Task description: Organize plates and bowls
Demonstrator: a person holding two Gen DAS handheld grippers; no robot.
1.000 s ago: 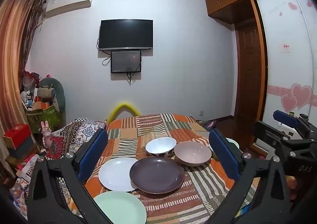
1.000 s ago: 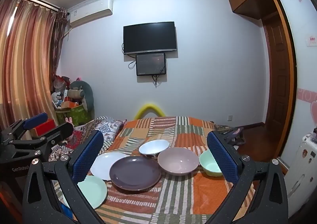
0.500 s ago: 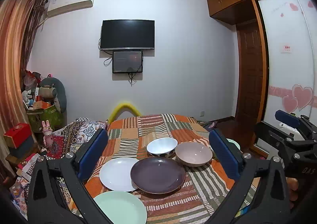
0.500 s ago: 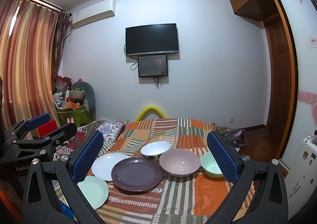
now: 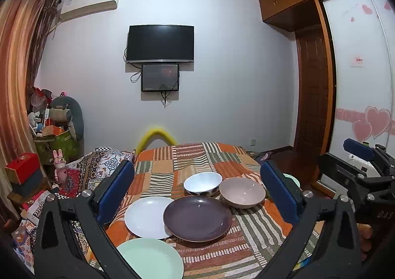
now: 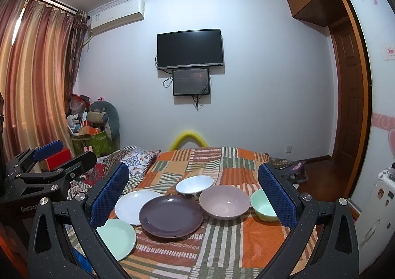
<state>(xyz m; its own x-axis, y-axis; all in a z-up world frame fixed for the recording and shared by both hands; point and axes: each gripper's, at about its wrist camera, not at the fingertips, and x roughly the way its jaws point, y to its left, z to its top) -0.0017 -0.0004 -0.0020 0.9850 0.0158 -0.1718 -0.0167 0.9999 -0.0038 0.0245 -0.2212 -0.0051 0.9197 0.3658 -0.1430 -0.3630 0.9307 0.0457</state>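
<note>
Left to right on the striped patchwork bedspread [image 6: 222,237] ahead of you lie the mint round plate [image 6: 118,237], white plate [image 6: 130,205], dark purple plate [image 6: 170,216], white bowl [image 6: 195,185], mauve bowl [image 6: 224,201] and mint bowl [image 6: 263,207]; your left gripper [image 5: 197,195] and right gripper [image 6: 192,196] both hang spread wide and empty above them, left nearer the plates, right nearer the bowls.

Both views have drifted slightly: against the TV [image 6: 190,49], the dark plate [image 6: 170,215] and neighbouring dishes sit a little further right in frame than before; the dishes themselves have not moved relative to it
</note>
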